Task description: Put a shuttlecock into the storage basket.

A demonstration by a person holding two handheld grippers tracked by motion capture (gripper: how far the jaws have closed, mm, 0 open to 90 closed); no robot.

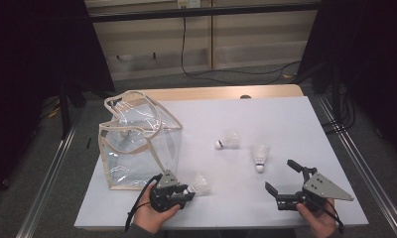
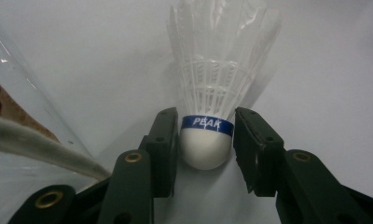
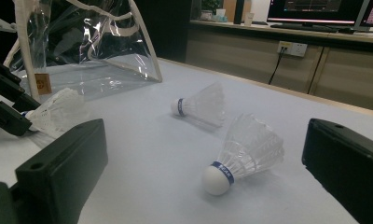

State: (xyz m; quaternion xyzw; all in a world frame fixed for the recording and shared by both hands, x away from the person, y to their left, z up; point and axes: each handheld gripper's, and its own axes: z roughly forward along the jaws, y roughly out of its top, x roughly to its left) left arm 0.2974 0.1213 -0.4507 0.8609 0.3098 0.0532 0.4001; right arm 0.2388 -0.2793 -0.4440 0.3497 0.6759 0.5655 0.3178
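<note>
Since the left claw (image 2: pixel 206 140) has its jaws pinched on the cork of a shuttlecock (image 2: pixel 212 93) lying on the worktop (image 1: pixel 266 119), feathers pointing straight away, the clear bag (image 1: pixel 137 144) sits just to its left, right claw (image 1: pixel 285 179) wide open and empty.

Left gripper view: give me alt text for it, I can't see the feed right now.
The left gripper has a white shuttlecock between its two black jaws, which flank the rounded cork base at its blue band, feathers pointing away over the white table. At the left edge is part of a clear plastic bag with cream trim.
</note>
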